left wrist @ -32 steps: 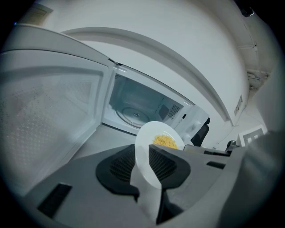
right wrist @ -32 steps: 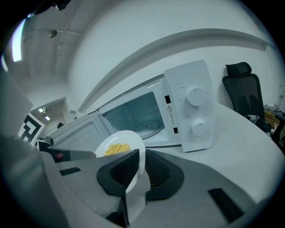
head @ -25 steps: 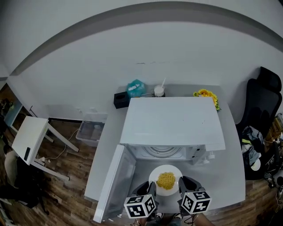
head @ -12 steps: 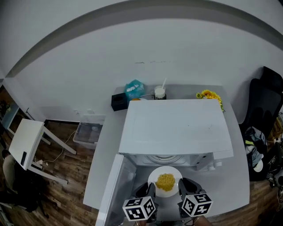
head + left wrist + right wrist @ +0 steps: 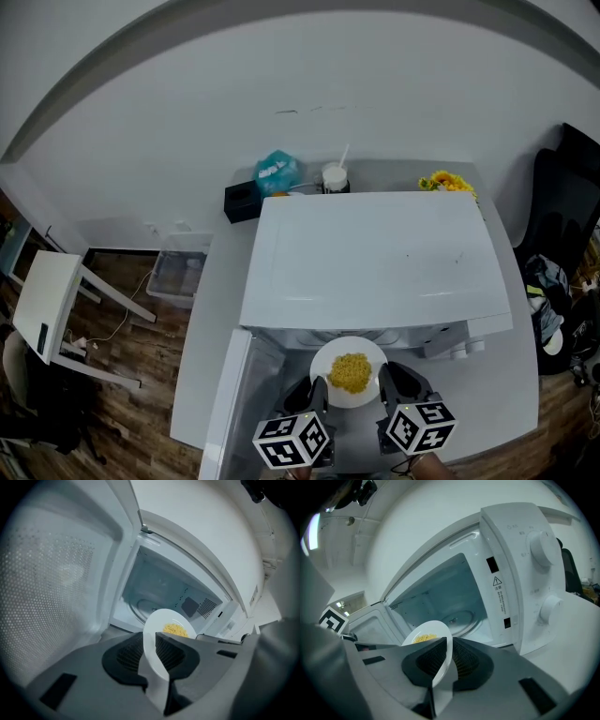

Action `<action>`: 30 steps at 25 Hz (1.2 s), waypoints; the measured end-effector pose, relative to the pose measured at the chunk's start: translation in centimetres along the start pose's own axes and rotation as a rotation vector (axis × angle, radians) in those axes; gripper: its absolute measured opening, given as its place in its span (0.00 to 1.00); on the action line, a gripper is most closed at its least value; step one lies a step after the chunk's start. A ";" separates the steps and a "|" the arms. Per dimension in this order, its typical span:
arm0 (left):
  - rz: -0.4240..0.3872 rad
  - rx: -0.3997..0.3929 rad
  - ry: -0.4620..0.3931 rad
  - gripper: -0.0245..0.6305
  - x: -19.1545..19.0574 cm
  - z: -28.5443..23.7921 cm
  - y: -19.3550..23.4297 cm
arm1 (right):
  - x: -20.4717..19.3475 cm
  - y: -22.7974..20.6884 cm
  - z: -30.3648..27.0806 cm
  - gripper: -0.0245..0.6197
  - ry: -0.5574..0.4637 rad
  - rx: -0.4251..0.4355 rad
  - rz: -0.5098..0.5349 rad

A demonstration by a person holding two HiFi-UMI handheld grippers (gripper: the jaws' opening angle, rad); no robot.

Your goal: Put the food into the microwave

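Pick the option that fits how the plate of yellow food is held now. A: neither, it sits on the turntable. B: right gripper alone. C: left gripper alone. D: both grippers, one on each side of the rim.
D: the left gripper and the right gripper each have their jaws clamped on the rim of the plate, held at the mouth of the open microwave.

Glossy white plate (image 5: 323, 367), smooth white microwave (image 5: 375, 258), matt grey table (image 5: 202, 319).
Plate looks ceramic, smooth and shiny; food (image 5: 351, 372) yellow, grainy, rough. Microwave casing satin-smooth, painted metal or plastic, can't tell; door (image 5: 51, 588) window fine perforated mesh. Left gripper (image 5: 149, 641) pads (image 5: 129, 656) black, ribbed, matt; body grey matt plastic. Right gripper (image 5: 446, 646) alike. Floor (image 5: 112, 422) wood-grain planks, slight sheen.
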State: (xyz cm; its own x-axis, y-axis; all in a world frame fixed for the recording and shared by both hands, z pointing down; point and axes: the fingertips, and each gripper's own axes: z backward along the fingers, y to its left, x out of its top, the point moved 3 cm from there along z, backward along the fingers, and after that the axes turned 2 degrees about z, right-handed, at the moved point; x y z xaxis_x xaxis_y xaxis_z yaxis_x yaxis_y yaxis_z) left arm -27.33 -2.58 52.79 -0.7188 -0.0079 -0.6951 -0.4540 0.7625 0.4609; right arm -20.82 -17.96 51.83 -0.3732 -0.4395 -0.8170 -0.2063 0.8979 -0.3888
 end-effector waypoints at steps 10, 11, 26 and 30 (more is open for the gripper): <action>-0.055 -0.015 -0.050 0.17 1.8 -3.4 -0.2 | 1.1 -1.5 -2.3 0.11 -0.067 -0.050 -0.009; -0.058 -0.016 -0.055 0.17 2.0 -3.7 -0.2 | 1.1 -1.6 -2.5 0.11 -0.072 -0.055 -0.010; -0.069 0.002 -0.121 0.17 3.8 -6.9 0.9 | 2.2 -1.7 -5.3 0.11 -0.151 -0.120 0.011; -0.075 0.009 -0.132 0.17 4.0 -7.6 1.2 | 2.2 -1.8 -6.0 0.11 -0.155 -0.139 0.014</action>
State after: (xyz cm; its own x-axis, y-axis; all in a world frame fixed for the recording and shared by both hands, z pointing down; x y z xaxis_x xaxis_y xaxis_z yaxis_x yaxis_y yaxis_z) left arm -34.75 -6.65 54.80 -0.6073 0.0195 -0.7942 -0.4990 0.7685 0.4005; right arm -26.67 -20.68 53.25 -0.2359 -0.4083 -0.8818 -0.3285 0.8875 -0.3230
